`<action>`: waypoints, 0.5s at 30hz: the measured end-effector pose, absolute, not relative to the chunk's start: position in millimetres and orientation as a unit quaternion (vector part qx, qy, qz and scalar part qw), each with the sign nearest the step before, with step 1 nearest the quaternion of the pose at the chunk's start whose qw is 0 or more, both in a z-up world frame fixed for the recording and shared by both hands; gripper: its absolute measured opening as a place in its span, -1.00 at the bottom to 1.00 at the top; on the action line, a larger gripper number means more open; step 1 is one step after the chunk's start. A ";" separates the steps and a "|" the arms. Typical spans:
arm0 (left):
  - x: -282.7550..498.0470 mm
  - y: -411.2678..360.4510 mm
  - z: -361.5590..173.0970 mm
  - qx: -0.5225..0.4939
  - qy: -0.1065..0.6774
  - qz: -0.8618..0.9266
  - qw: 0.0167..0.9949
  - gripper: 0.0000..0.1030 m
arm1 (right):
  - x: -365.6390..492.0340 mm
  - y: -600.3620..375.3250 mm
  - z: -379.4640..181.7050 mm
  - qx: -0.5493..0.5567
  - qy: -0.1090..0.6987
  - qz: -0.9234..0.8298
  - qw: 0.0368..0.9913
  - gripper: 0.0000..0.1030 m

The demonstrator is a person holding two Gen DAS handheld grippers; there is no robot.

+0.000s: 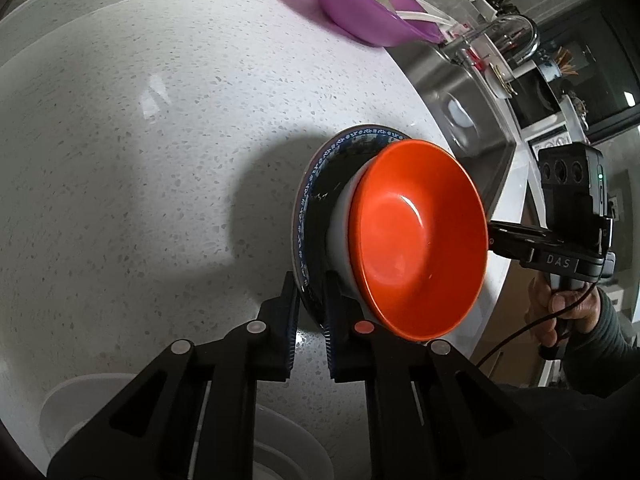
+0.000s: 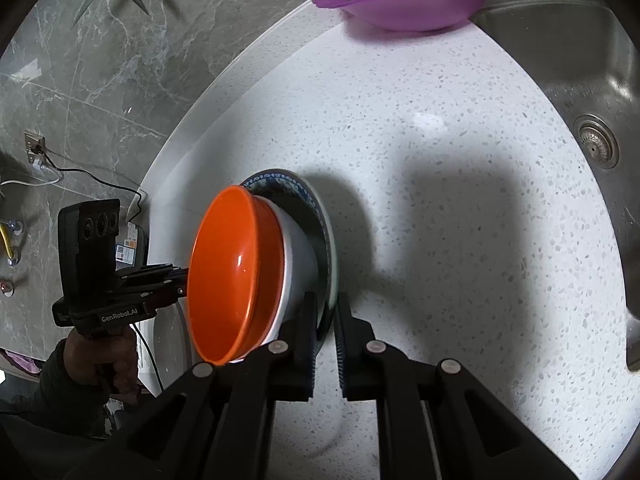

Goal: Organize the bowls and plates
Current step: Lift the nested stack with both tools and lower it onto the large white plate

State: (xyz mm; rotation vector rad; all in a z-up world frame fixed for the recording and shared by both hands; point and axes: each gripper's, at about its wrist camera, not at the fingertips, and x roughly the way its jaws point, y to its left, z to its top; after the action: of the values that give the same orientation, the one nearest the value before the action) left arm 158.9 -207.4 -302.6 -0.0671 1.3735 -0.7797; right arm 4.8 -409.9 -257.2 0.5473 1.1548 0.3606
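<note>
Two tools are clamped on one blue-patterned plate [image 1: 320,168], held tilted above the speckled white surface [image 1: 140,160]. The left tool [image 1: 310,340] is closed on the plate's near rim; the right tool [image 2: 324,344] is closed on the opposite rim. An orange bowl [image 1: 416,240] is seen on the plate. A purple bowl [image 2: 404,4] sits beside the steel sink [image 2: 580,80].

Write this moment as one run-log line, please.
left gripper: shut on blue-patterned plate | right gripper: shut on same plate | orange bowl: on plate
</note>
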 end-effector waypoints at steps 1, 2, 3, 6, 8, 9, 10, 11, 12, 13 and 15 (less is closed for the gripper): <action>158.9 -206.0 -301.5 -0.033 0.616 -0.349 0.705 -0.86 | 5.6 -409.4 -257.3 0.252 0.538 0.168 0.787 -0.76; 158.1 -205.5 -299.4 -0.036 0.615 -0.347 0.707 -0.86 | 8.2 -409.7 -257.5 0.251 0.540 0.168 0.786 -0.76; 157.8 -204.7 -298.0 -0.037 0.615 -0.346 0.708 -0.87 | 8.9 -409.9 -257.8 0.250 0.541 0.168 0.785 -0.76; 157.2 -204.4 -297.3 -0.040 0.617 -0.338 0.709 -0.87 | 11.4 -411.4 -259.9 0.253 0.547 0.171 0.780 -0.76; 157.6 -203.2 -298.4 -0.047 0.621 -0.331 0.709 -0.87 | 15.5 -411.5 -260.0 0.251 0.551 0.172 0.777 -0.76; 157.7 -202.2 -299.0 -0.052 0.622 -0.328 0.709 -0.86 | 16.8 -411.4 -259.2 0.249 0.551 0.174 0.777 -0.76; 157.0 -201.0 -298.6 -0.057 0.622 -0.325 0.710 -0.86 | 18.1 -411.4 -257.7 0.247 0.552 0.176 0.777 -0.76; 156.3 -199.6 -297.6 -0.061 0.622 -0.322 0.711 -0.86 | 19.3 -411.0 -255.8 0.244 0.552 0.179 0.777 -0.76; 156.8 -198.3 -297.0 -0.063 0.621 -0.321 0.712 -0.87 | 20.2 -411.4 -254.4 0.243 0.552 0.181 0.777 -0.77; 156.7 -197.2 -296.2 -0.066 0.621 -0.319 0.713 -0.87 | 21.3 -411.4 -252.7 0.241 0.553 0.185 0.776 -0.77; 155.2 -195.1 -293.2 -0.073 0.620 -0.312 0.717 -0.87 | 23.2 -411.3 -250.7 0.237 0.554 0.190 0.775 -0.77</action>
State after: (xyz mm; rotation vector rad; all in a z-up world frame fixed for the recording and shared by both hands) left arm 155.2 -195.1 -293.2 -0.1610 1.3716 -0.6898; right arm 23.2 -411.3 -250.7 0.5130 1.1999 0.4123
